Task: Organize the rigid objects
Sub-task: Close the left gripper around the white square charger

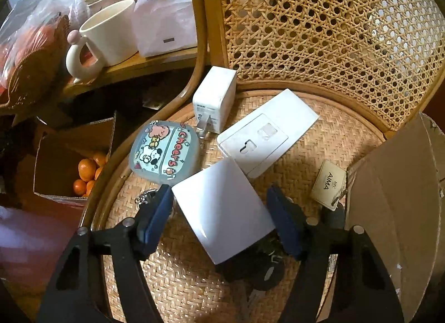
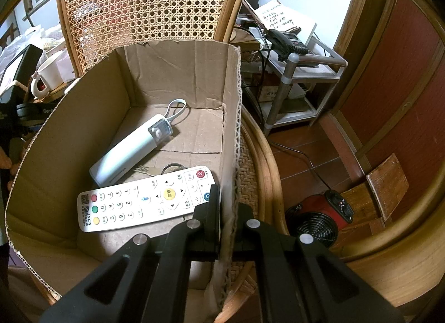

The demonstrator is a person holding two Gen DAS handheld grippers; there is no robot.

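**Pads flank a white block; box wall pinched**

Blue pads [image 1: 155, 211] of the left gripper [image 1: 222, 211] stand either side of a glossy white block [image 1: 222, 209] on the woven chair seat [image 1: 172, 273]. Its right pad sits against the block's edge, while the left one shows a thin gap, so the jaws are partly open and not clamped. Dark keys [image 1: 264, 270] lie under the block. Beyond it rest a cartoon case [image 1: 164, 153], a charger [image 1: 214, 100], a flat white box [image 1: 267, 133] and an AIMA tag [image 1: 328, 184].

Closed tight, the right gripper [image 2: 226, 225] pinches the wall of the cardboard box [image 2: 230, 128]. Inside lie a remote [image 2: 144, 200] and a white power bank [image 2: 133, 150].
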